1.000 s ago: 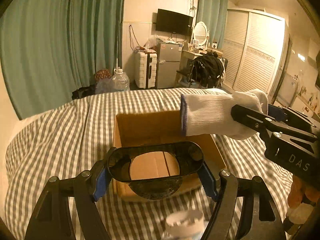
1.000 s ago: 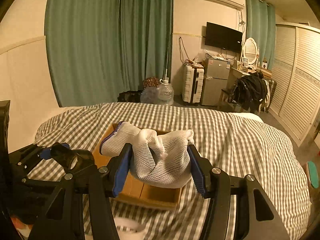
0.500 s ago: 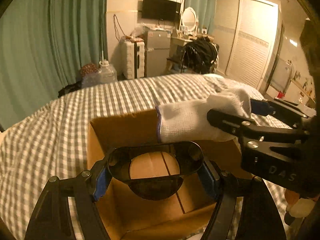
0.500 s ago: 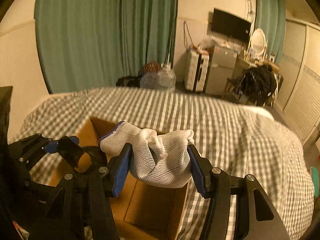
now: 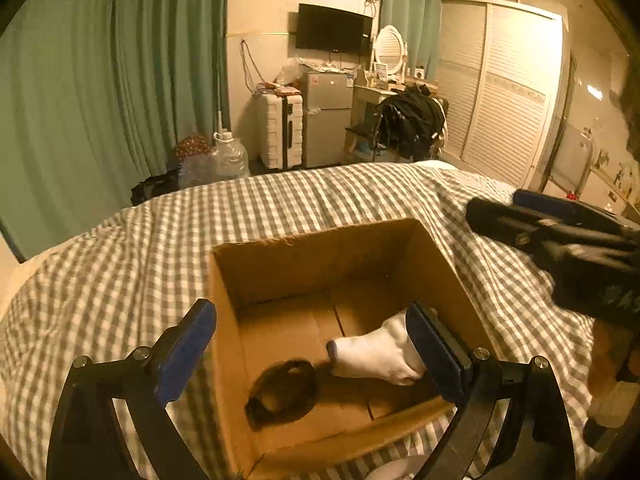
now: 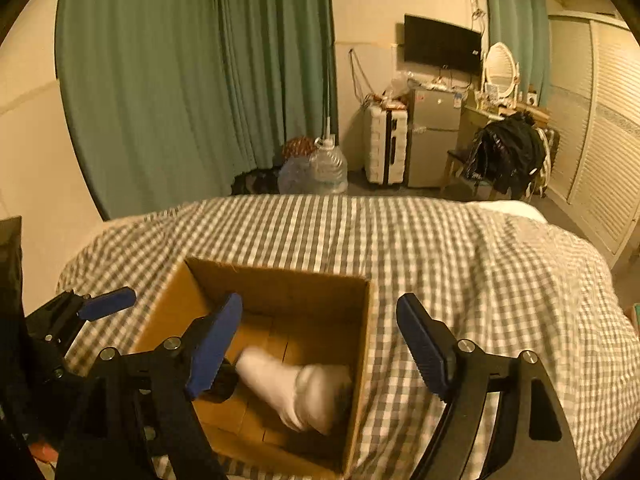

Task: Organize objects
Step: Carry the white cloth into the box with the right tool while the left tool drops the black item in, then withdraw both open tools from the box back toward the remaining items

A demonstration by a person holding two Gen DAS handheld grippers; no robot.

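Observation:
An open cardboard box (image 5: 312,248) (image 6: 280,280) sits on the checked bed. Inside it lie a white sock (image 5: 376,354) (image 6: 300,388) and a dark ring-shaped object (image 5: 282,392), the sock to the right of the ring. My left gripper (image 5: 316,344) is open and empty, jaws spread over the box's near edge. My right gripper (image 6: 320,344) is open and empty above the box's near right corner; it also shows at the right of the left wrist view (image 5: 560,240). The sock looks blurred in the right wrist view.
The grey-and-white checked bedcover (image 5: 120,260) (image 6: 480,260) surrounds the box. Something white (image 5: 394,470) lies by the box's near side. Beyond the bed stand green curtains (image 6: 180,80), water jugs (image 6: 328,168), a white suitcase (image 5: 280,132) and a small fridge (image 5: 328,120).
Both grippers have opened. The dark ring has left my left gripper and the white sock has left my right gripper; both now lie in the box.

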